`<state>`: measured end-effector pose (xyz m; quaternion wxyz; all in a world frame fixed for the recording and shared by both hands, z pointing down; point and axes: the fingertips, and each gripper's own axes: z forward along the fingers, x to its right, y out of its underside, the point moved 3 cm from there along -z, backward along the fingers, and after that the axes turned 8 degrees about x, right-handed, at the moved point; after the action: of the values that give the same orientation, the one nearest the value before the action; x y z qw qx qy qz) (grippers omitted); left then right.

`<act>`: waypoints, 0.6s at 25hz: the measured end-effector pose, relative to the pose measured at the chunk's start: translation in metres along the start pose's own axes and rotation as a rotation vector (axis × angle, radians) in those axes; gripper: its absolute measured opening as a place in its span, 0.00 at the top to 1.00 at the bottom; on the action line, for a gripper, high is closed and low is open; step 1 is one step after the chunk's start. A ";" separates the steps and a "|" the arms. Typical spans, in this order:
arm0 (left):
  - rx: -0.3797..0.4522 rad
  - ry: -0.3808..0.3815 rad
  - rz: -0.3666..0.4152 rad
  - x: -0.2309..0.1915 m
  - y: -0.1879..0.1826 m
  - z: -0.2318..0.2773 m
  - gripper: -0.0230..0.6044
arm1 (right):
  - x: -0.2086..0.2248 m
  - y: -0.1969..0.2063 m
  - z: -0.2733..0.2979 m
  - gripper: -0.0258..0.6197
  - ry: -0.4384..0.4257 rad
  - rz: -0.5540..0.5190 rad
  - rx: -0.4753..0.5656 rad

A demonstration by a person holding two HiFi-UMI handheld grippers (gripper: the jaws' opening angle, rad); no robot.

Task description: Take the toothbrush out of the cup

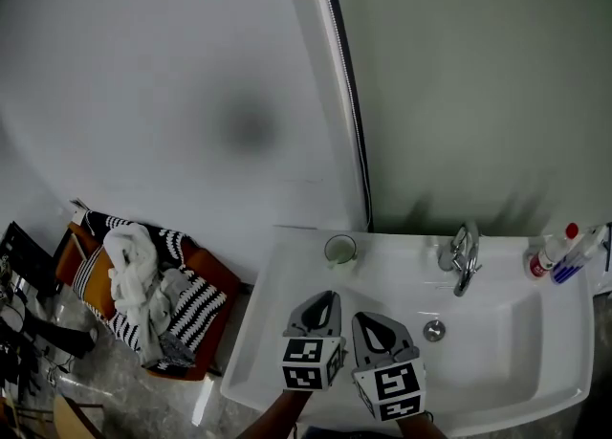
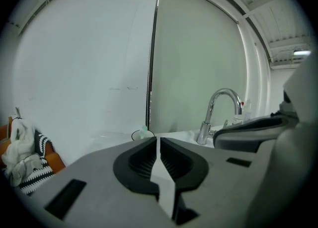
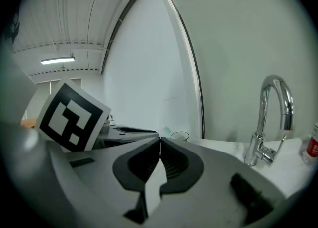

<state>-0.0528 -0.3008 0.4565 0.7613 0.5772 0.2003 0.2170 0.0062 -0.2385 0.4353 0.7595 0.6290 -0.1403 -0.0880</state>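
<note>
- The sink is white, smooth and rectangular, and its chrome tap curves over the bowl.
- The small round cup stands on the back rim, left of the tap, and the pale green head of the toothbrush shows in it.
- The left gripper and the right gripper hover side by side in front of the tap, both clenched on nothing; only bare basin separates them from the cup.
- A plain pale wall rises behind the tap.

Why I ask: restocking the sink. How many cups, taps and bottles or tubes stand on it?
Cup: 1
Tap: 1
Bottles or tubes: 2, red-capped one, blue-and-white one
Total: 4
</note>
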 end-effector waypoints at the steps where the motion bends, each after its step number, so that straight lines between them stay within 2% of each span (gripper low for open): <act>1: -0.003 -0.004 0.001 -0.002 0.001 0.002 0.94 | 0.001 0.001 0.001 0.94 -0.002 0.001 0.000; 7: -0.003 -0.023 0.005 -0.009 0.010 0.019 0.94 | 0.009 0.012 0.007 0.94 -0.006 0.023 -0.014; 15: -0.012 -0.022 0.014 -0.015 0.018 0.036 0.84 | 0.014 0.028 0.017 0.94 -0.026 0.048 -0.036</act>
<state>-0.0471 -0.3331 0.4835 0.7655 0.5762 0.1865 0.2171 0.0129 -0.2535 0.4671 0.7708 0.6104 -0.1637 -0.0804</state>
